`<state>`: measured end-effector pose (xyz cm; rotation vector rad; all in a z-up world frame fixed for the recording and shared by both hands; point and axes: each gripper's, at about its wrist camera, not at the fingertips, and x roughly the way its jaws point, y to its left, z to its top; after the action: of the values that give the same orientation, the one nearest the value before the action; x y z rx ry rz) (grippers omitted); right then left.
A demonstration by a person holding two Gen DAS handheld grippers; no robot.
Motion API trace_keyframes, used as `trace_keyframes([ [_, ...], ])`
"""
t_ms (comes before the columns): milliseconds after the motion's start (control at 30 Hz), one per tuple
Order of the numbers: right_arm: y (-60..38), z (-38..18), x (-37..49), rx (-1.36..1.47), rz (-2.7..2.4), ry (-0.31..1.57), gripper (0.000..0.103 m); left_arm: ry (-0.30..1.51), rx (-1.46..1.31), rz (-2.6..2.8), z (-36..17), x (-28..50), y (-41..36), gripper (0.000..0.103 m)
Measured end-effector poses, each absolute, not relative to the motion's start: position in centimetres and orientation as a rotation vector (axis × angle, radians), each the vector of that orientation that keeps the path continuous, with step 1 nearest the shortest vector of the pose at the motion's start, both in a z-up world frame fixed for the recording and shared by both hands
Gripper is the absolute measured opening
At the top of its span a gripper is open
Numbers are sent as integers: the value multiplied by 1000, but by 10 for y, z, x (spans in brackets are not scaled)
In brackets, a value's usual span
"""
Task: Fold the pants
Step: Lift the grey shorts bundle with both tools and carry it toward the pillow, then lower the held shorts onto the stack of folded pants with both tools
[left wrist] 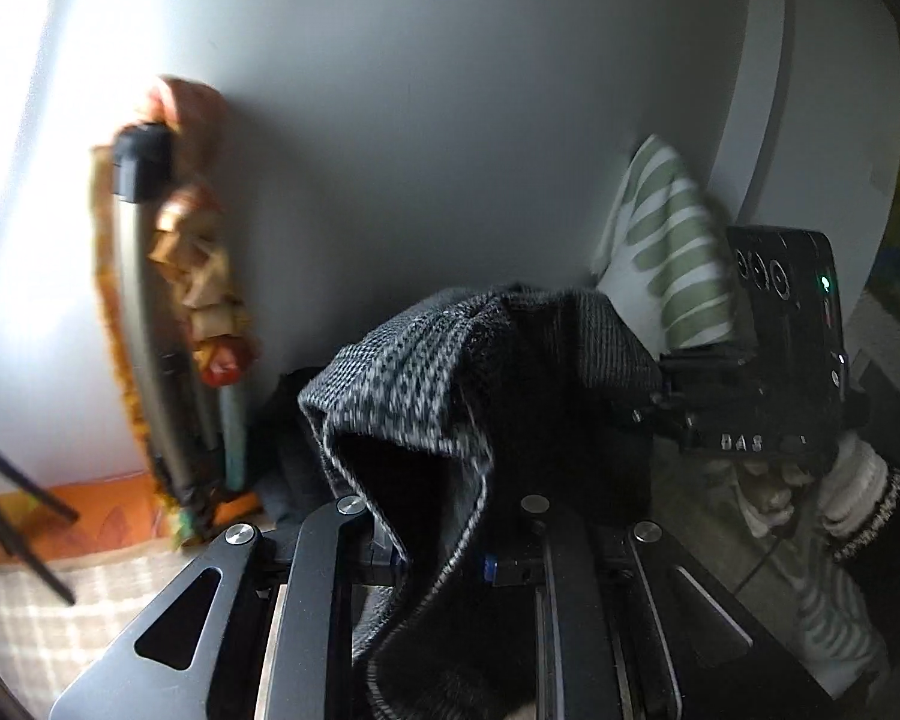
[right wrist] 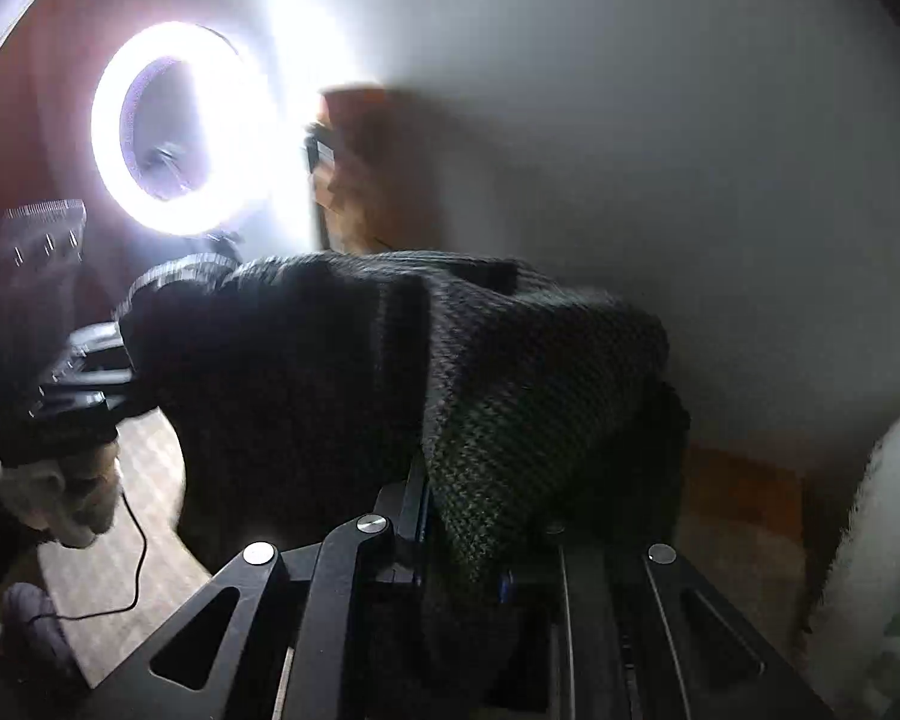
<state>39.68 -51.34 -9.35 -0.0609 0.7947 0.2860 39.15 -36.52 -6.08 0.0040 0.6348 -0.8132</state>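
Dark grey knitted pants (left wrist: pixel 426 372) hang bunched in the air between both grippers. My left gripper (left wrist: pixel 444 510) is shut on one part of the fabric, which drapes over and hides its fingertips. In the same view my right gripper (left wrist: pixel 666 384) comes in from the right, held by a hand (left wrist: pixel 768 492), and pinches the pants' far side. In the right wrist view the pants (right wrist: pixel 510 396) fall over my right gripper (right wrist: pixel 462 531), which is shut on them. The left gripper (right wrist: pixel 114 372) grips the cloth's left end.
A pale wall (left wrist: pixel 450 120) fills the background. A tripod (left wrist: pixel 144 312) draped with an orange patterned cloth stands on the left. There is a green-striped pillow (left wrist: pixel 672 252) behind the pants. A bright ring light (right wrist: pixel 186 126) glares at upper left. A cable (right wrist: pixel 132 570) trails over the wooden floor.
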Motion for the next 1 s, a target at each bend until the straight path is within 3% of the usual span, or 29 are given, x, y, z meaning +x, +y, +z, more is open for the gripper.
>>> trace_keyframes([
  [467, -547, -129, 423, -57, 199, 804, 17, 679, 78, -719, -90, 437, -408, 16],
  [600, -552, -141, 432, -22, 190, 812, 17, 670, 144, -660, -93, 438, -417, 23],
  [900, -578, -152, 433, 80, 169, 814, 20, 688, 135, -592, -98, 455, -406, 23],
  [1000, -588, -155, 436, 127, 150, 817, 29, 702, 127, -567, -101, 460, -404, 23],
])
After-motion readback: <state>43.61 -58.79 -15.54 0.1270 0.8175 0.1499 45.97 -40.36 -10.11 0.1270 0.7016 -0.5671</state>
